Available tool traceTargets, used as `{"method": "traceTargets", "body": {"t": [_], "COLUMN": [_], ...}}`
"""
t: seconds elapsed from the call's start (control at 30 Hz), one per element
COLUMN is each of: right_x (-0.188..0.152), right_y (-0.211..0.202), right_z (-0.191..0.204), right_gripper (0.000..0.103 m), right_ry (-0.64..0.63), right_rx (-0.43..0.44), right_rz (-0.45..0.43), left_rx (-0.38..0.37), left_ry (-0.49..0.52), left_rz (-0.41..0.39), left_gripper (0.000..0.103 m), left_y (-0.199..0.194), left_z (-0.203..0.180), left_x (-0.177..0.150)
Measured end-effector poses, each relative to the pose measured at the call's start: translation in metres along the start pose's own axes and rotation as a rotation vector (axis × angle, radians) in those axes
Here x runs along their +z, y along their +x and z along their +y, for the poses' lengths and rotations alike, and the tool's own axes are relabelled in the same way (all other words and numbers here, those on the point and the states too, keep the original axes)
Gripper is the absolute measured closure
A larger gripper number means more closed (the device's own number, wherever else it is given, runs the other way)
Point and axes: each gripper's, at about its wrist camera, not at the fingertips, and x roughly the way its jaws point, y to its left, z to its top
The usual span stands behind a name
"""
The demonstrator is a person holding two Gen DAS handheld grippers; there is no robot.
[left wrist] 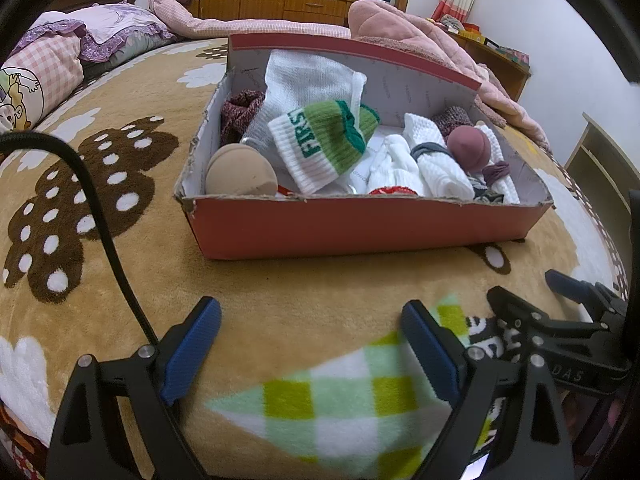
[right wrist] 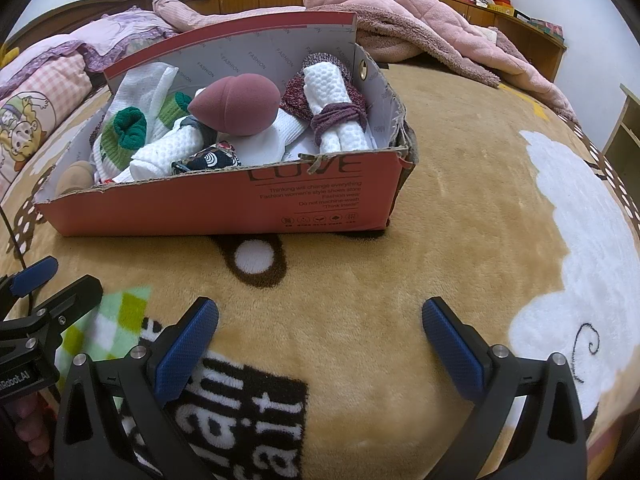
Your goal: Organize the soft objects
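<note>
Both the left gripper (left wrist: pixel 312 344) and right gripper (right wrist: pixel 320 344) hover near the blanket (right wrist: pixel 460 200), fingers apart and empty — seemingly because the socks and sponges already sit in the red shoebox (left wrist: pixel 360 228).

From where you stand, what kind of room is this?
Most likely a bedroom: the shoebox of socks sits on a bed blanket, with a pillow and a pink quilt behind.

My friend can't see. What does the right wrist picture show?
A red box full of rolled socks and a mauve sponge sits on a tan blanket. The right gripper is open and empty in front of it.
</note>
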Motion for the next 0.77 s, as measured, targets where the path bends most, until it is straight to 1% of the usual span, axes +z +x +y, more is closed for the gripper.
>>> {"method": "traceTargets", "body": {"t": [0.77], "right_x": [0.0002], "right_y": [0.0002], "right_z": [0.0002], "right_gripper": [0.000], "right_ry": [0.000], "right_rx": [0.000], "right_rz": [0.000], "left_rx": [0.001], "left_ry": [0.001], "left_rz": [0.001], "left_gripper": [0.008], "left_y": [0.0025], "left_z": [-0.0019], "left_x": [-0.0002]}}
